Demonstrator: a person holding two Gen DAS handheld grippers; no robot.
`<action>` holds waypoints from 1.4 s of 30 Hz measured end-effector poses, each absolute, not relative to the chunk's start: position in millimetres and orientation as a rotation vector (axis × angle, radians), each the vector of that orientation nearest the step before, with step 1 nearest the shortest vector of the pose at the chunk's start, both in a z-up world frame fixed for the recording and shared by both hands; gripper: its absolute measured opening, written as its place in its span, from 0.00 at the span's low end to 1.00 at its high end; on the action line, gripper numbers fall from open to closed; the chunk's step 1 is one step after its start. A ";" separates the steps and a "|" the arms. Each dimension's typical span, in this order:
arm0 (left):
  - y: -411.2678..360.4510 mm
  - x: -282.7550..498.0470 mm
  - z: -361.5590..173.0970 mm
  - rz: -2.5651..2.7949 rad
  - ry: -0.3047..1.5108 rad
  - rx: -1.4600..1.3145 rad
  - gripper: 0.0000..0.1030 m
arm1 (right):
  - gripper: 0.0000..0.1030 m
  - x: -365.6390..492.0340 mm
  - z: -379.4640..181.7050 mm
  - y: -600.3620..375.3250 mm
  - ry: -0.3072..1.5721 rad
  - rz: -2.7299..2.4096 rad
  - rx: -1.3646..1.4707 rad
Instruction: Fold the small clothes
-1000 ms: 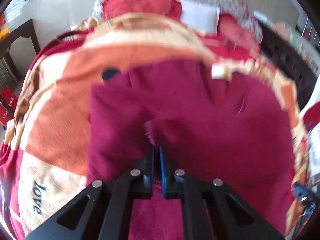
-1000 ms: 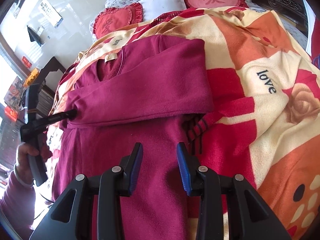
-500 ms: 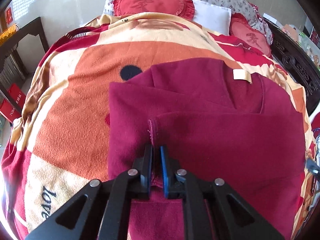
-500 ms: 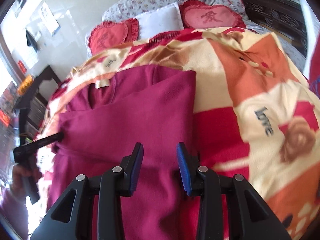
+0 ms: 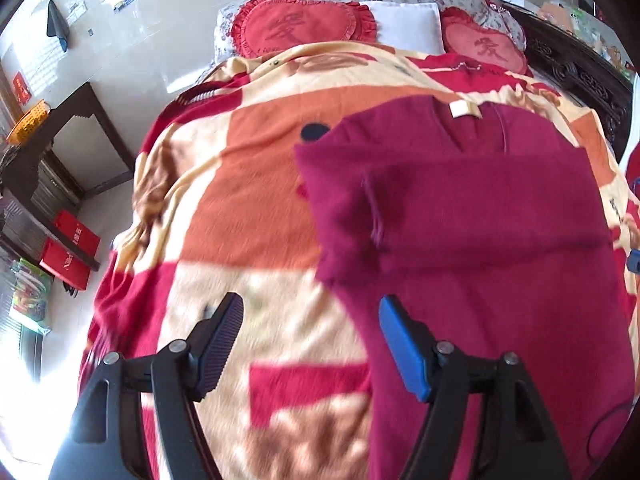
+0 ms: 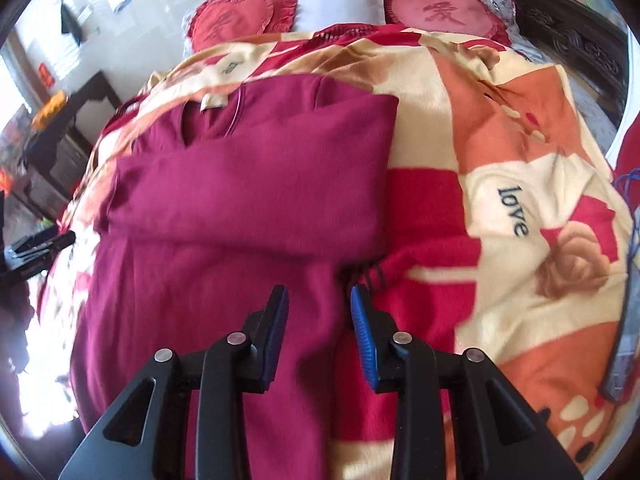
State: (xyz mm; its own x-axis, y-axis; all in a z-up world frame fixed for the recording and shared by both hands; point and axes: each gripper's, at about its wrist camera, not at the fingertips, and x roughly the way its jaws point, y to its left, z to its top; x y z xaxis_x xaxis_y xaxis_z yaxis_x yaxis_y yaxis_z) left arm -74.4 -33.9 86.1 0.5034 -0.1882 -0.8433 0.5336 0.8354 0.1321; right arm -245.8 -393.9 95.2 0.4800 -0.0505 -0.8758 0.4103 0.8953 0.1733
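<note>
A bed (image 5: 592, 80) with a dark carved frame fills a pale-walled room, covered by an orange, cream and red blanket (image 5: 240, 200) printed with "love". On the blanket lies the sweater (image 5: 480, 220), maroon, spread flat with its neck toward the pillows and a cream label (image 5: 464, 109) at the collar. Its sleeves are folded across the chest in a wide band, one cuff edge (image 5: 374, 208) lying on the band near the sweater's left side.

The left gripper (image 5: 310, 334) hangs above the blanket at the sweater's left edge, fingers spread wide and holding nothing; the blue pad (image 5: 400, 344) is over the maroon cloth, the other over the blanket. The right gripper (image 6: 318, 316) hovers over the sweater's lower right edge, fingers parted and empty, one over the cloth, the other over the red of the blanket.

At the head of the bed sit two red heart cushions (image 5: 304, 26) with a white pillow (image 5: 404, 24) between them. A dark side table (image 5: 60, 136) stands to the left, red boxes (image 5: 68, 248) on the floor beside it.
</note>
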 end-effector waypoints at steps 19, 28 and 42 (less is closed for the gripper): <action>32.4 -181.9 87.9 -0.546 0.994 0.305 0.75 | 0.32 -372.6 83.3 -327.2 1.139 -0.152 0.441; 62.2 -235.5 64.9 -0.638 1.113 0.300 0.75 | 0.36 -404.6 72.8 -306.0 1.119 -0.111 0.439; 54.2 -240.1 39.9 -0.739 1.209 0.160 0.47 | 0.36 -416.8 69.3 -311.5 1.099 -0.103 0.496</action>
